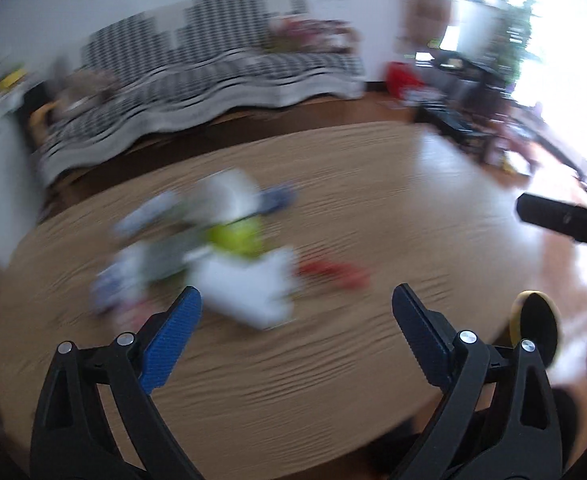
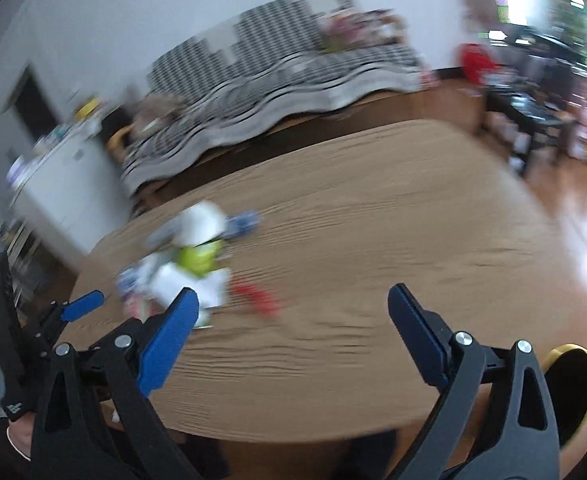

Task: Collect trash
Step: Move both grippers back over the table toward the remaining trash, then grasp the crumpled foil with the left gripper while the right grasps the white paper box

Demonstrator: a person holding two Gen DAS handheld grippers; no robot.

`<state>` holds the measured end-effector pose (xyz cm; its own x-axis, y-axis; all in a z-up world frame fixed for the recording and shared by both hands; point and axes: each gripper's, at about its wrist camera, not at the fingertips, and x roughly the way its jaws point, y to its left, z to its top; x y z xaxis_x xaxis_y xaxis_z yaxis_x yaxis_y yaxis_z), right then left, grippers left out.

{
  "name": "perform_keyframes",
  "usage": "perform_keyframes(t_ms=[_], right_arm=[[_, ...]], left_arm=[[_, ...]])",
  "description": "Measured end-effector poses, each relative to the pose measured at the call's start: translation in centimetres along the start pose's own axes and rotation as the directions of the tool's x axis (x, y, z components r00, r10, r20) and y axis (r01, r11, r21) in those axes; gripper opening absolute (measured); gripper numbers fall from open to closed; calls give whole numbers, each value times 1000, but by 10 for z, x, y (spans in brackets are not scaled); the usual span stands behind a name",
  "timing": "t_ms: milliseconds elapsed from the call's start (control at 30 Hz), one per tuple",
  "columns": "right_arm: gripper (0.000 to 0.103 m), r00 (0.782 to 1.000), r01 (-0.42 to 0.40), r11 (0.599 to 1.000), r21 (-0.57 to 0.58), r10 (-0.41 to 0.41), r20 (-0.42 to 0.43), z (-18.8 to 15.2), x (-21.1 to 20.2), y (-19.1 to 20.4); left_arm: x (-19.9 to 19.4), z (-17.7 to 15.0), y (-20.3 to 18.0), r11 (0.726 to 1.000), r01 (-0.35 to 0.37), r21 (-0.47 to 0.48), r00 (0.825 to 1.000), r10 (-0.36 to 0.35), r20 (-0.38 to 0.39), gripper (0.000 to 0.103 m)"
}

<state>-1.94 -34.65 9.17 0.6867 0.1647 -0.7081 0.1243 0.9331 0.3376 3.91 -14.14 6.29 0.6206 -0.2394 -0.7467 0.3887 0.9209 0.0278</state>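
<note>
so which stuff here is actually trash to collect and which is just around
Job:
- blurred white paper scraps
- lime-green wrapper
- red wrapper
- blue packet

Just around:
- oval wooden table
- black-and-white checked sofa
- black low table

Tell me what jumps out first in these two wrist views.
A blurred heap of trash sits on the left half of the oval wooden table: white paper, a lime-green piece, blue wrappers, and a red wrapper just to its right. Both the left gripper and the right gripper hang open and empty above the near edge. A black-and-white checked sofa lines the back wall.
</note>
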Motion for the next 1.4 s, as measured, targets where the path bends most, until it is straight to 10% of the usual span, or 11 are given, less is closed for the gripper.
perform_keyframes(t_ms=[333,767,1033,1233,1400], right_arm=[[92,984,-131,976,-176,107,-141,-30,111,138],[92,991,-66,916,-397,13,-134,-37,171,155],[92,987,-63,900,-431,-9,-162,-40,200,161],[83,984,-38,889,-457,-46,-170,-41,212,164],[49,980,-50,900,-434,-40,-196,-42,214,160]], left_arm=[[16,-54,135,984,-109,-139,992,99,-77,93],[83,-29,195,977,-149,-150,989,144,-40,93],[115,-21,197,995,-56,-81,998,53,-42,91],[126,-20,199,996,-3,-85,998,-2,-59,65],[120,-20,203,994,-9,-112,998,2,-67,33]])
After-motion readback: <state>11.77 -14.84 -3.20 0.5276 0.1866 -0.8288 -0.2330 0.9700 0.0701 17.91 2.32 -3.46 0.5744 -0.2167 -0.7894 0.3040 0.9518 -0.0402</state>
